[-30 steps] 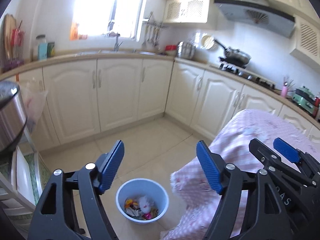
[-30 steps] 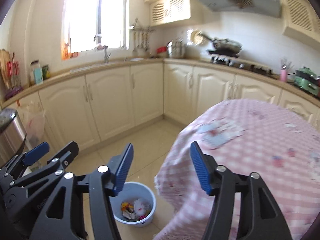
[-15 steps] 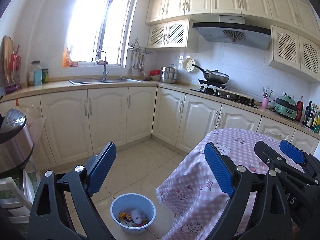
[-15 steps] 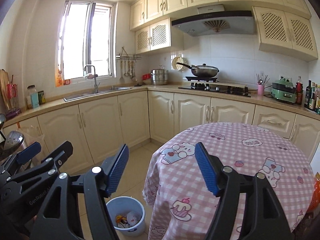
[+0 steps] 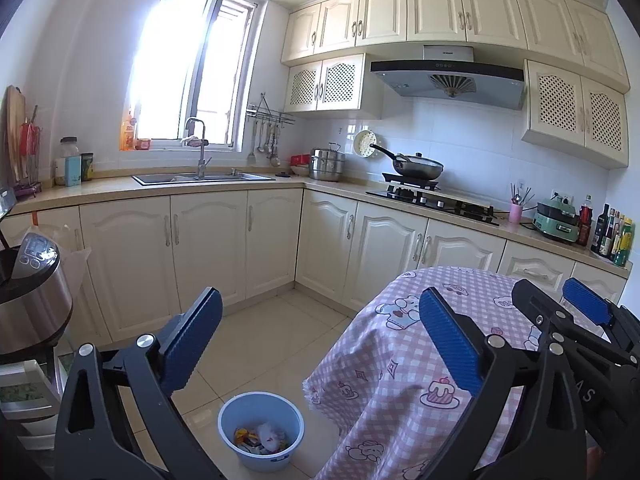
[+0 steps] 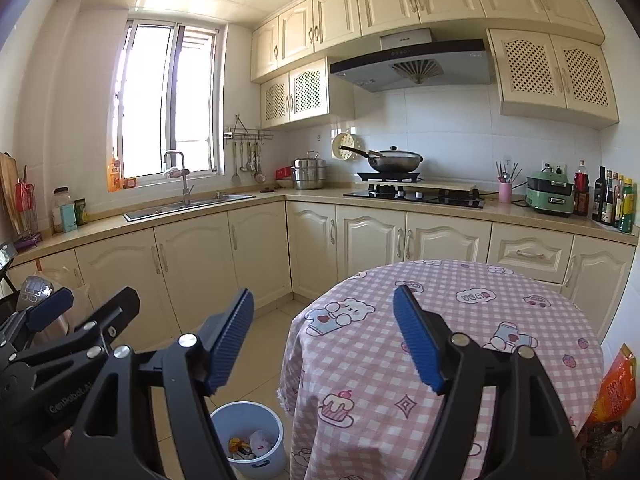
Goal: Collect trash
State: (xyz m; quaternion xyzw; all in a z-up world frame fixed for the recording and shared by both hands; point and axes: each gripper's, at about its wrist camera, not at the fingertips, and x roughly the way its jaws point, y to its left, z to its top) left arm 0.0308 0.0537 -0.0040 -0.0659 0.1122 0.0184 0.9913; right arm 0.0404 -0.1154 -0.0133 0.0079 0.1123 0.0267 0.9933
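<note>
A light blue bin [image 5: 261,428] stands on the tiled floor beside the table, with crumpled wrappers [image 5: 262,438] lying in it; the same bin [image 6: 250,436] shows low in the right wrist view. My left gripper [image 5: 320,320] hangs above and behind the bin, its jaws still opening with nothing between the blue pads [image 5: 448,344]. My right gripper [image 6: 324,320] is level with the table edge, jaws also opening and empty. Each gripper shows at the edge of the other's view.
A round table with a pink checked cloth [image 6: 460,320] fills the right side. Cream cabinets [image 5: 200,248] line the far walls under a sink and stove. A steel cooker [image 5: 28,300] sits at left. An orange packet [image 6: 612,384] is at the right edge.
Both grippers rose and tilted up, so the bin dropped lower in both views and the upper cabinets came into sight. Both sets of jaws spread wider.
</note>
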